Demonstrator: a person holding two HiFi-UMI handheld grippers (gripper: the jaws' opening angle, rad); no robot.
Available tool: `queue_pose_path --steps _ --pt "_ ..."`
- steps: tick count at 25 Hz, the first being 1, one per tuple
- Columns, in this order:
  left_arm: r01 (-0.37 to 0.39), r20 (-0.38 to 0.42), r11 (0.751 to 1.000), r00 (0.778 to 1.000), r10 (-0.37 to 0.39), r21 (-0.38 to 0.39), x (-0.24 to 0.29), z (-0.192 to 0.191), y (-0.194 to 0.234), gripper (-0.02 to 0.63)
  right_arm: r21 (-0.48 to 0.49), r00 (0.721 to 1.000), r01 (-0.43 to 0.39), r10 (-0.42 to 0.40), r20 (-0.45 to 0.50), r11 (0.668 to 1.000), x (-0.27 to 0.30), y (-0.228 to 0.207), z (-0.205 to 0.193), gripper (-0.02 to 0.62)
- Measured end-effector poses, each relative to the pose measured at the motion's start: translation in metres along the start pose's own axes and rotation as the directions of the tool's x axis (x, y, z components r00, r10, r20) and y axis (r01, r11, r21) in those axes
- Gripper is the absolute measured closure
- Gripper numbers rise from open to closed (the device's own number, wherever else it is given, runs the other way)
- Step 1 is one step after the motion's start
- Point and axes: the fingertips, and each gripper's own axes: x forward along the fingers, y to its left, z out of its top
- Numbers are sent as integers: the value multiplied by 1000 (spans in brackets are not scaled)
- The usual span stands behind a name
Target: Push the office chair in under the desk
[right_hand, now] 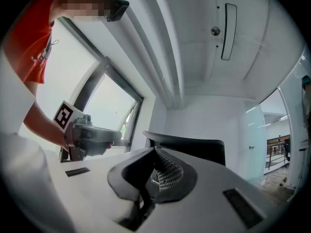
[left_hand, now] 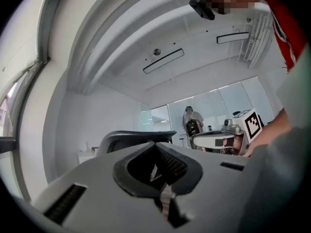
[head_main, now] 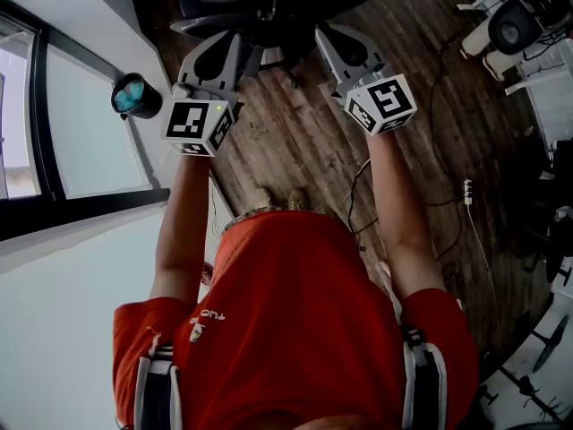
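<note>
The black office chair (head_main: 269,7) stands at the top of the head view on a wooden floor. Its dark backrest edge shows just beyond the jaws in the left gripper view (left_hand: 138,136) and in the right gripper view (right_hand: 192,147). My left gripper (head_main: 237,41) and right gripper (head_main: 324,36) are held out side by side with their tips at the chair's back. Whether they touch it I cannot tell. Both grippers are shut, left (left_hand: 155,148) and right (right_hand: 154,152), with nothing between the jaws. Each gripper view also shows the other gripper, the right gripper (left_hand: 218,140) and the left gripper (right_hand: 92,135).
A window and white sill (head_main: 81,150) run along the left, with a teal round object (head_main: 136,95) on the ledge. Cables (head_main: 448,186) lie on the floor to the right, and white equipment (head_main: 510,25) stands at the top right. A person (left_hand: 192,120) stands far off.
</note>
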Motion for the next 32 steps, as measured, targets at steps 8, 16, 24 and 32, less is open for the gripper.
queue_pose_path --steps 8,16,24,32 --pt "-10 -7 1000 1000 10 2 4 -5 2 597 -23 999 -38 38 3 999 3 2 0 571" --pt "-33 -43 999 998 34 37 11 -12 6 597 -45 998 -55 55 -18 997 -3 -17 -5 571" --pt "-85 -85 991 992 93 102 18 -20 8 595 -97 995 -93 89 -49 991 -13 -47 -15 569" --pt "-129 -128 974 980 155 187 28 -29 34 594 -148 991 -94 78 -107 984 -7 -84 -31 569"
